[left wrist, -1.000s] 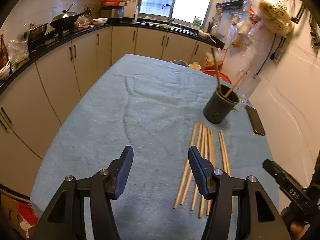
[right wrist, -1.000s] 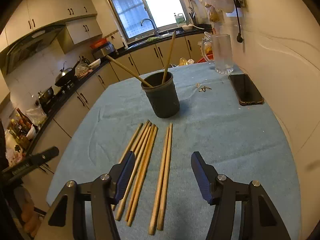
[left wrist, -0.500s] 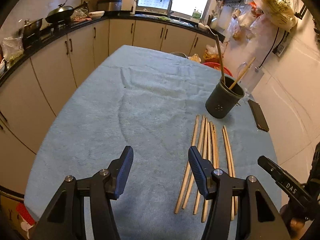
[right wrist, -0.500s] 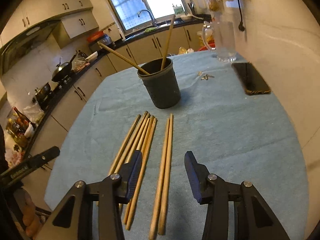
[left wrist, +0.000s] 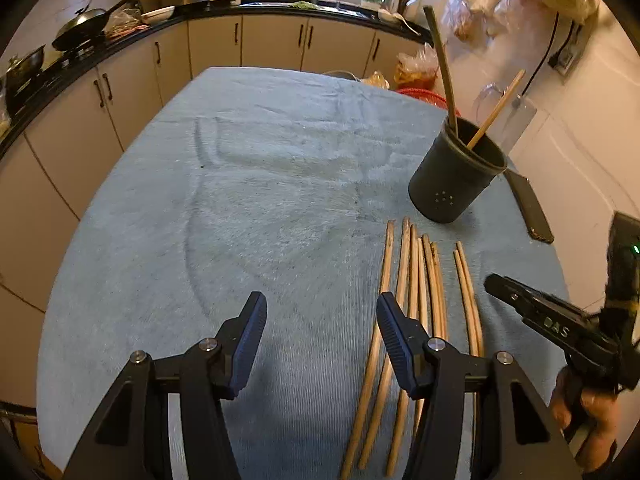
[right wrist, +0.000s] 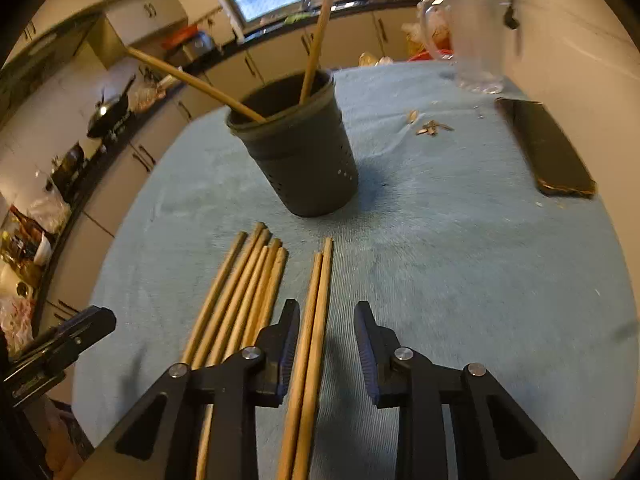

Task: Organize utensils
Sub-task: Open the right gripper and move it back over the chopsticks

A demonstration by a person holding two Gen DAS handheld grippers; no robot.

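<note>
The job was barely begun, as far as could be judged: two chopsticks (right wrist: pixel 320 32) stood leaning in the dark holder (right wrist: pixel 304 160), which sat upright on the towel-covered surface (left wrist: pixel 248 184), while the rest lay flat in front of it. Those made two groups, well apart from the holder's base: a bunch of five (right wrist: pixel 244 292) on the left in the right wrist view, lying side by side and touching, and a pair (right wrist: pixel 316 312) just beside them on the right. So seven sticks were left to lift and drop in, by my count, though the near ends ran out of view under the tools. The right hand-held gripper (right wrist: pixel 326 344) hung low over the pair, its jaws about half open and just having been closing; the pair ran between them, close against the left finger (right wrist: pixel 286 344), with a clear gap to the right finger (right wrist: pixel 366 348). It looked unclenched, not yet grasping anything. The left hand-held gripper (left wrist: pixel 320 344) was open wider and empty, over bare towel, its right finger (left wrist: pixel 394 340) above the leftmost sticks of the bunch; whether it touched them I could not tell. A phone (right wrist: pixel 548 152) and a few small keys (right wrist: pixel 430 128) lay beyond the holder, to its right, with a glass mug (right wrist: pixel 476 40) farther back, none of them in the way.
</note>
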